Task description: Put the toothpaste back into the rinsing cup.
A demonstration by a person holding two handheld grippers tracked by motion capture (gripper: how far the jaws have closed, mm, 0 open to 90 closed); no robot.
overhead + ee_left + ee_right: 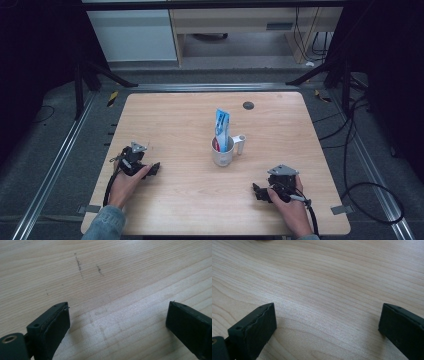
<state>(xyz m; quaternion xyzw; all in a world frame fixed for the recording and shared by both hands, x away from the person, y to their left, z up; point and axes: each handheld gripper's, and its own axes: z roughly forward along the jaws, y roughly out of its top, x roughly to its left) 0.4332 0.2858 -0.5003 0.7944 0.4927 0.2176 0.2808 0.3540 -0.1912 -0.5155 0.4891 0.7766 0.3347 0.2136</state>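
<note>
Hands low, both resting on the worktop [190, 125] near its front edge. Left hand [125, 182] comes in from 7 o'clock, forearm in a denim sleeve [106, 225], wrist angled so the left gripper [152, 169] points toward roughly 3 o'clock, in toward the centre. Grey three-cornered plate [138, 147] sits on top of it. Right hand [290, 200] comes in from 5 o'clock, mirrored: right gripper [256, 191] points toward about 9 o'clock, its own grey plate [282, 170] facing up, cable [312, 217] trailing back along the wrist.

Left gripper [117, 320] in its own view: jaws spread wide, bare wood between them, nothing held. Faint dark scuff marks [79, 265] on the wood ahead of it. Right gripper [327, 320] in its own view: same, jaws wide apart, wood grain only in the gap, nothing held. Both sit very close to the surface; contact can't be confirmed.

White mug [222, 152] stands upright near worktop centre, at about 2 o'clock from the left gripper and 11 o'clock from the right, well apart from both. Handle [241, 143] sticks out toward 2 o'clock. Blue-and-white packet [221, 125] stands upright inside the mug, sticking well above the rim; something red [216, 145] low in the mug beside it, can't tell what. Small dark round grommet [248, 105] near the far edge at 12 o'clock.
</note>
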